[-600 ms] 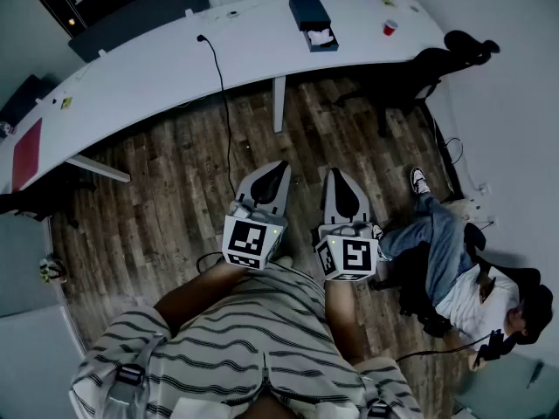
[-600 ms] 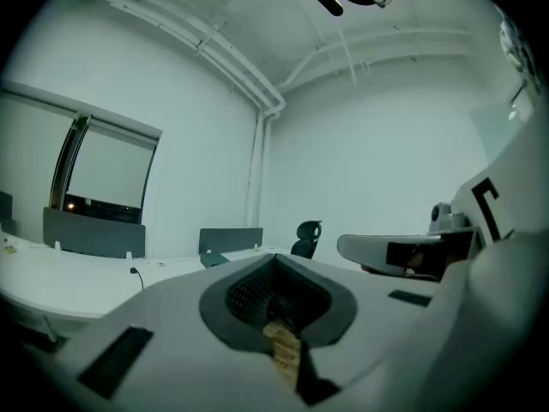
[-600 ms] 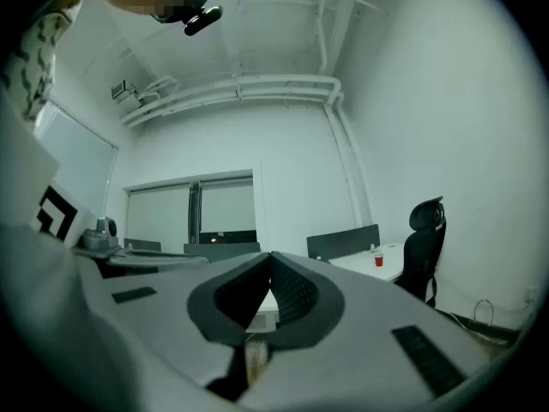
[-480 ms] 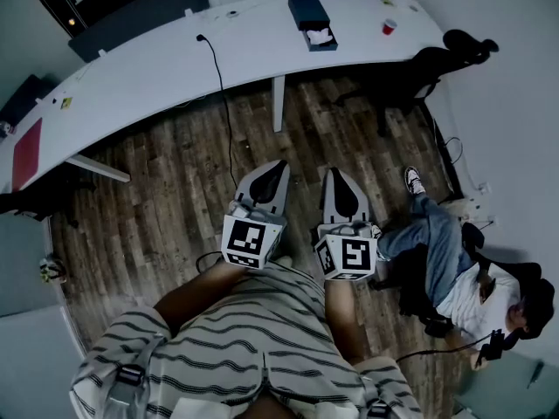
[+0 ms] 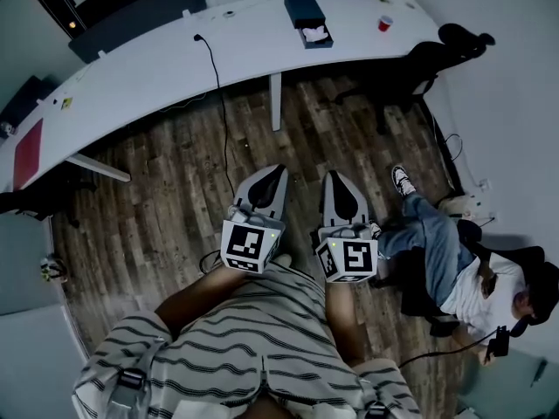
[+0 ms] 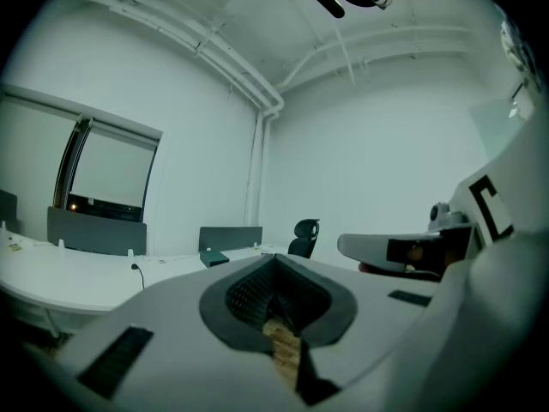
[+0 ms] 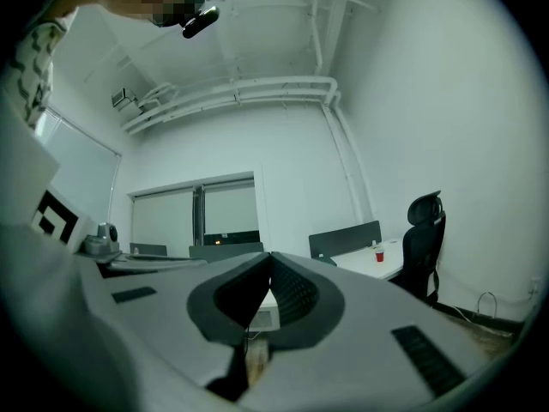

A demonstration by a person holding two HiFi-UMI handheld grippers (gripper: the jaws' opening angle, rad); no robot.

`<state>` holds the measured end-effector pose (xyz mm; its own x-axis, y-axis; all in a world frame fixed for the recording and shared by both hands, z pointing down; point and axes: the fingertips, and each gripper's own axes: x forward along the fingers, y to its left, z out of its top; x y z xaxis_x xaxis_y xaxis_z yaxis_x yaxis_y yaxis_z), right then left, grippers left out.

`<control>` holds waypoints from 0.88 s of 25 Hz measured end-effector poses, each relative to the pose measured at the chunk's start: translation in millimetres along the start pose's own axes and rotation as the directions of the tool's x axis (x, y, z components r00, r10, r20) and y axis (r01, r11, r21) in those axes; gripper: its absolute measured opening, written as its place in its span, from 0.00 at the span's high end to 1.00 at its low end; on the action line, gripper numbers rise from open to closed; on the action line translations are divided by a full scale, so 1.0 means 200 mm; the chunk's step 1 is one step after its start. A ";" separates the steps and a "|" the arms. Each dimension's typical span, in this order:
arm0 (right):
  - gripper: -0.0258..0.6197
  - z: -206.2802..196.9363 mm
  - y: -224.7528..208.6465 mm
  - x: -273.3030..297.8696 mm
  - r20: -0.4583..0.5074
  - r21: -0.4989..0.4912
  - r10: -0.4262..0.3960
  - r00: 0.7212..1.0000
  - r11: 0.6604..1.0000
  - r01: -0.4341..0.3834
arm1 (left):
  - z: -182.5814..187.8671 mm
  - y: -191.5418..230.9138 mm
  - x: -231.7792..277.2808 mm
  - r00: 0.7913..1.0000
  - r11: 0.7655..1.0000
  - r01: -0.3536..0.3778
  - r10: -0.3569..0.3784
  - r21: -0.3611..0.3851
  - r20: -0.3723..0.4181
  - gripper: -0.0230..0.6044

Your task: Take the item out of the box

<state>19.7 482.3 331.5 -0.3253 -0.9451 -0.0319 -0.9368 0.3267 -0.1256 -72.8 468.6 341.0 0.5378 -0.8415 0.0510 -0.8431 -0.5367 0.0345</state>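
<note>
On the far desk (image 5: 131,77), the dark box (image 5: 305,11) holds a white item (image 5: 316,34) at its near end, well apart from you. Near your waist, you hold the left gripper (image 5: 276,171) and right gripper (image 5: 335,175) level over the wood floor (image 5: 166,182), all 2 clenched tight on nothing.

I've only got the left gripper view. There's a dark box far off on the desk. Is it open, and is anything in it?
Observer: The head view shows the box open at its near end, with something white inside.
Operator: And the right tongs?
Observer: The right tongs are shut, with nothing between them.
Operator: Anything else near the box?
Observer: A red cup stands on the desk, apart from the box, toward the desk's right end.
</note>
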 end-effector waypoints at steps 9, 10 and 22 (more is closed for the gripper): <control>0.93 -0.04 -0.04 0.03 -0.011 0.000 -0.003 1.000 1.000 0.003 | -0.07 0.01 0.04 1.000 1.000 0.000 0.000 -0.008 -0.011 0.92; 0.93 -0.05 -0.05 0.05 -0.011 0.001 -0.003 1.000 1.000 0.003 | -0.08 0.01 0.05 1.000 1.000 0.004 -0.004 -0.004 -0.014 0.92; 0.93 -0.12 -0.24 0.47 -0.041 -0.011 -0.014 0.999 1.000 0.014 | -0.15 0.23 0.50 0.999 0.999 0.017 -0.017 -0.028 -0.030 0.92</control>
<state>30.1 377.5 358.4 -0.3168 -0.9484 0.0102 -0.9426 0.3136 -0.1150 -58.6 362.2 378.3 0.5522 -0.8298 0.0799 -0.8336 -0.5486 0.0635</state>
